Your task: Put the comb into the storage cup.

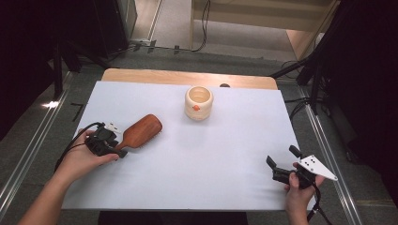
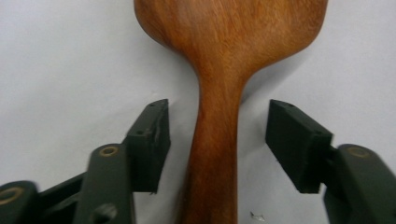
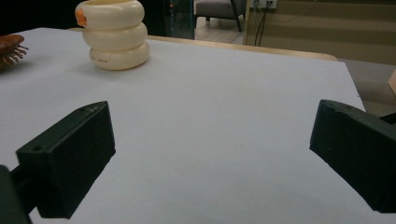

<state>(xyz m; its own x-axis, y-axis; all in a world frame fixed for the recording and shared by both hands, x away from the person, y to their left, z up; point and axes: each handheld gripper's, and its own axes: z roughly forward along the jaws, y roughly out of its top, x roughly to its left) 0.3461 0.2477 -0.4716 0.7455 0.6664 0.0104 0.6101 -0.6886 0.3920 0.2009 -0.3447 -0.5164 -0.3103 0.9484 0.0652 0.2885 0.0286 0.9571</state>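
A wooden hairbrush (image 1: 141, 132) lies bristles down at the left of the white table cover (image 1: 211, 154), its handle pointing toward the person. My left gripper (image 1: 117, 149) straddles that handle. In the left gripper view the handle of the hairbrush (image 2: 219, 140) runs up between the two pads (image 2: 152, 140), with a gap on each side, so my left gripper (image 2: 217, 126) is open around it. Low over the cover at the near right corner, my right gripper (image 1: 283, 157) is held open, with nothing between its jaws (image 3: 210, 144).
A cream cup (image 1: 198, 103) shaped like stacked rings, with an orange mark, stands upright at the middle back; the right gripper view has the cup (image 3: 116, 37) at its upper left, beside the brush's bristles (image 3: 10, 49). The wooden table edge (image 1: 187, 77) runs behind.
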